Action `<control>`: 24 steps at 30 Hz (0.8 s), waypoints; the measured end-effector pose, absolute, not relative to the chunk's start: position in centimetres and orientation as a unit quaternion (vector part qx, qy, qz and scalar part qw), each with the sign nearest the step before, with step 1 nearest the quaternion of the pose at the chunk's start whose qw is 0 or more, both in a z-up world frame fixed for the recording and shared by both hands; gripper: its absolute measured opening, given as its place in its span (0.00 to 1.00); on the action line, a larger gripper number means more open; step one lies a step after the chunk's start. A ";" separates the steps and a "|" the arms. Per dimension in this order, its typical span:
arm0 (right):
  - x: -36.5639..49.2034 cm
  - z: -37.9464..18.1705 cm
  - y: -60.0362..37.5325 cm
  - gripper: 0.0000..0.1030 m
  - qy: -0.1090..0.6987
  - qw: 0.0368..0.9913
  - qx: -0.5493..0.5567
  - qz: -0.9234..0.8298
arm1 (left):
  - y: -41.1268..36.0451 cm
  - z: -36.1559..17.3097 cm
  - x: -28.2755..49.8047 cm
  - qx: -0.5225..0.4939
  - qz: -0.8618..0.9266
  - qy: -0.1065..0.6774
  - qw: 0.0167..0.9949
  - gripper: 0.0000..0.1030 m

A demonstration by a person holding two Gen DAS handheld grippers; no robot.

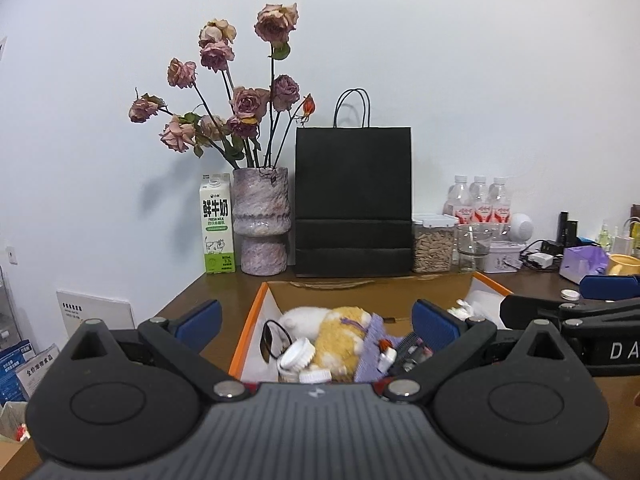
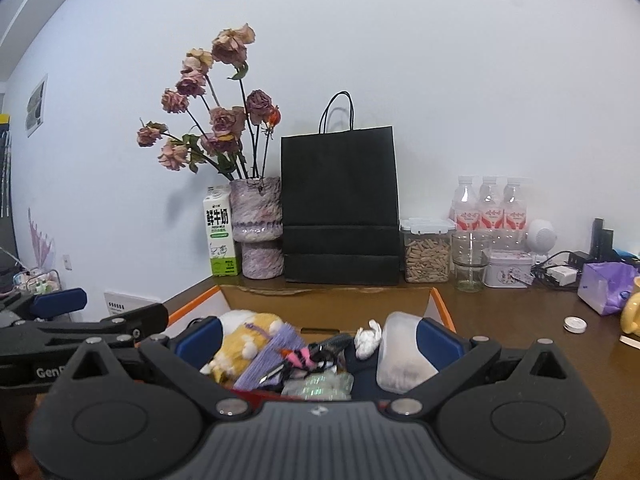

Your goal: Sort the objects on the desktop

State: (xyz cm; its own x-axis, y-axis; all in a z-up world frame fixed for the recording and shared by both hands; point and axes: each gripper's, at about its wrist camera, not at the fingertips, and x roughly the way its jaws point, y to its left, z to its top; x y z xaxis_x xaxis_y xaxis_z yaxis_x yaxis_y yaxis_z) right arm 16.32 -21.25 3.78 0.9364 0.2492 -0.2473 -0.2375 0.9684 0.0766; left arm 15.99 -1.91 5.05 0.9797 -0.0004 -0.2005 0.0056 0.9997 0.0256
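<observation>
**A:** How did you stand at that moment?

**B:** I held both claws over the cardboard box (image 2: pixel 440 300), the biggest thing on the wooden desk (image 2: pixel 512 320). My left gripper (image 1: pixel 316 322) had its jaws wide apart and held nothing. My right gripper (image 2: pixel 318 336) was the same, wide and empty. The things to sort lay piled inside the box, just under both claws.

**A:** How would you do the next step well?

**B:** I think one should take the top thing first and take only one. The plush toy (image 2: pixel 240 344) was soft and large, so I would close on its middle. The clear lidded container (image 2: pixel 396 356) looked smooth, so I would grip it across its narrow side and lift slowly. The small things were tangled, and I would leave them for later.

**A:** And the count, from large to small?

**B:** One black paper bag (image 1: pixel 353 200), one vase (image 1: pixel 261 220) of dried roses, one milk carton (image 1: pixel 217 226), one jar of seeds (image 2: pixel 426 252), three water bottles (image 2: pixel 489 204). In the box: one plush toy, one clear container, one purple cloth (image 2: pixel 266 356), one pair of sunglasses (image 1: pixel 269 342). One small white cap (image 2: pixel 575 324) lay on the desk apart. The smaller pieces I could not count.
</observation>
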 end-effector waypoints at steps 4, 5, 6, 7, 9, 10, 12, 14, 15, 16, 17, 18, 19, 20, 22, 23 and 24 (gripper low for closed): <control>13.3 4.1 -21.5 1.00 0.135 0.983 0.019 0.119 | -2.2 5.0 13.3 0.009 -0.006 0.104 0.994 1.00; 12.6 4.1 -21.6 1.00 0.138 0.983 0.020 0.118 | -2.2 5.0 12.7 0.008 -0.007 0.107 0.994 1.00; 12.0 4.1 -21.7 1.00 0.141 0.983 0.021 0.116 | -2.3 4.9 12.1 0.007 -0.008 0.111 0.994 1.00; 11.3 4.0 -21.9 1.00 0.144 0.983 0.022 0.115 | -2.3 4.8 11.5 0.006 -0.009 0.115 0.993 1.00; 9.9 3.8 -22.0 1.00 0.151 0.982 0.024 0.114 | -2.4 4.5 10.4 0.003 -0.009 0.123 0.992 1.00; 9.3 3.6 -22.1 1.00 0.154 0.981 0.024 0.113 | -2.4 4.4 9.9 0.003 -0.008 0.127 0.992 1.00; 8.2 3.4 -22.2 1.00 0.159 0.981 0.023 0.112 | -2.6 4.2 8.8 0.005 -0.006 0.132 0.991 1.00; 7.1 3.1 -22.4 1.00 0.165 0.980 0.023 0.112 | -2.7 4.0 7.8 0.006 -0.004 0.138 0.990 1.00; 6.7 3.0 -22.4 1.00 0.168 0.979 0.022 0.112 | -2.7 3.8 7.3 0.005 -0.004 0.140 0.990 1.00; 6.2 2.9 -22.4 1.00 0.169 0.979 0.021 0.113 | -2.7 3.7 6.9 0.005 -0.004 0.142 0.990 1.00; 5.7 2.8 -22.4 1.00 0.171 0.979 0.019 0.113 | -2.7 3.6 6.4 0.006 -0.004 0.145 0.989 1.00; 5.3 2.7 -22.4 1.00 0.172 0.978 0.018 0.112 | -2.7 3.5 6.0 0.006 -0.004 0.149 0.989 1.00; 4.8 2.6 -22.4 1.00 0.173 0.978 0.016 0.112 | -2.8 3.3 5.7 0.004 -0.004 0.153 0.988 1.00; 4.4 2.5 -22.3 1.00 0.175 0.978 0.014 0.111 | -2.7 3.2 5.4 0.003 -0.004 0.157 0.988 1.00; 3.6 2.3 -22.3 1.00 0.179 0.978 0.011 0.110 | -2.7 2.9 4.7 0.002 -0.007 0.163 0.987 1.00; 3.2 2.2 -22.2 1.00 0.182 0.977 0.010 0.109 | -2.6 2.7 4.4 0.003 -0.008 0.166 0.986 1.00; 2.9 2.1 -22.3 1.00 0.184 0.977 0.008 0.108 | -2.6 2.6 4.2 0.005 -0.008 0.168 0.986 1.00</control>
